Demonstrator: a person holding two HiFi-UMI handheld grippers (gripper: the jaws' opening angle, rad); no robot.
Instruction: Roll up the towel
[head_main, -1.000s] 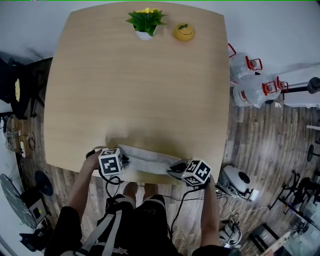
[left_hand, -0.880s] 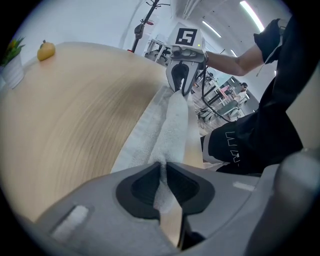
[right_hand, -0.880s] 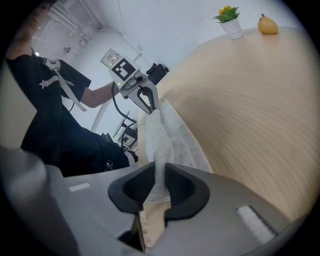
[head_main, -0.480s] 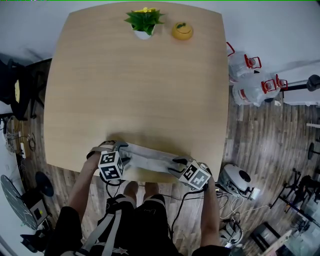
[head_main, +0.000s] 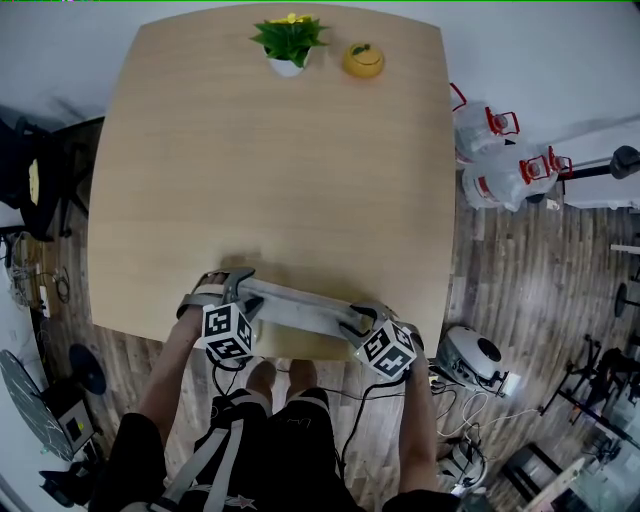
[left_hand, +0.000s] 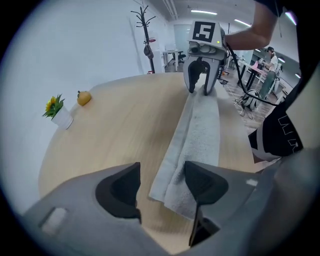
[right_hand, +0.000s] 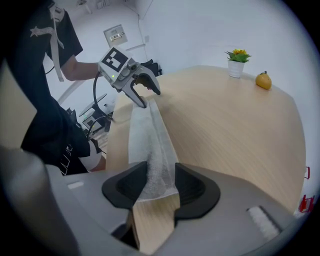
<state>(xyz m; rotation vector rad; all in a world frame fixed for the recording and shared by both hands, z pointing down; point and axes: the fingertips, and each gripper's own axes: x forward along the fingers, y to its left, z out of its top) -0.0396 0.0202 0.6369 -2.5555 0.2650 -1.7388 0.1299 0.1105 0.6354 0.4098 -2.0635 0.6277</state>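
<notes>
The long white terry towel (head_main: 300, 312) lies as a narrow folded band along the lower edge of the pale wooden table (head_main: 280, 150) in the head view. It slants slightly down to the right, with a gripper at each end.

The left gripper (left_hand: 162, 182) has just been opening and its jaws stand wide apart. The towel's end lies between them, close to the pad at the right of its own view, and is not pressed.

The right gripper (right_hand: 161, 182) has also just been opening. A ridge of towel stands between its pads and fills most of the gap, but they seem not to pinch it (a loose straddle, I judge).

This looks like a re-grip between turns of the roll. To do it well, both claws should take the same long edge at equal depth and turn together toward the top of the frame, so the roll stays straight. The band sits close to the table's lip, so nothing should drag it lower. The small green potted plant (head_main: 290, 45) and the round yellow fruit (head_main: 363, 62) are well apart from it, at the top.
</notes>
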